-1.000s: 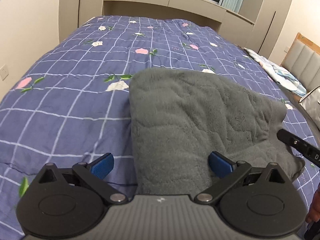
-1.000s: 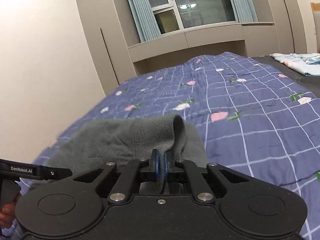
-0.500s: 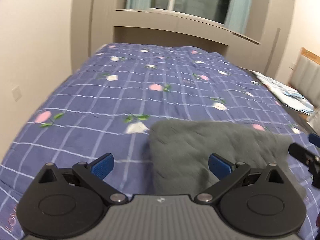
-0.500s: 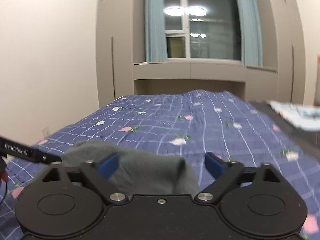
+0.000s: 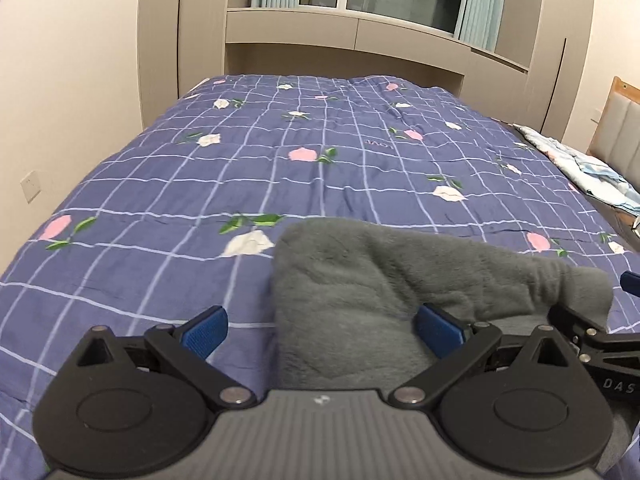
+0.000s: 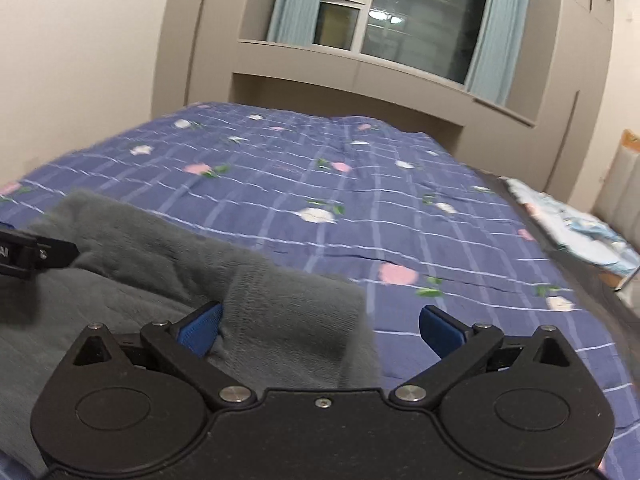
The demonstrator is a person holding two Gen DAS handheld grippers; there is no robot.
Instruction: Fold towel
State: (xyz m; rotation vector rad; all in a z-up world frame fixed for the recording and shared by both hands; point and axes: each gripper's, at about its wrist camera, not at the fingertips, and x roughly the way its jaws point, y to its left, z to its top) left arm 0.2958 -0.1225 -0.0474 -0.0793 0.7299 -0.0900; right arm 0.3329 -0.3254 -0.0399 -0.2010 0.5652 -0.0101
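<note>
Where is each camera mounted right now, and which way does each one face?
Left wrist: on the left tool, looking down the bed at the window; own open fingers show, over the grey towel.
Right wrist: on the right tool, same heading; own open fingers, towel's right corner between them.
Shared: towel, bed, window, and each other's tool at the frame edge.

The near part of the folded grey plush towel [image 5: 360,300] lay hidden behind the left gripper's [image 5: 320,330] black body. In the right wrist view the blue checked floral quilt [image 6: 360,184] was smeared by motion blur, and the crumpled pale blue cloth [image 6: 580,228] ran off the right edge.
</note>
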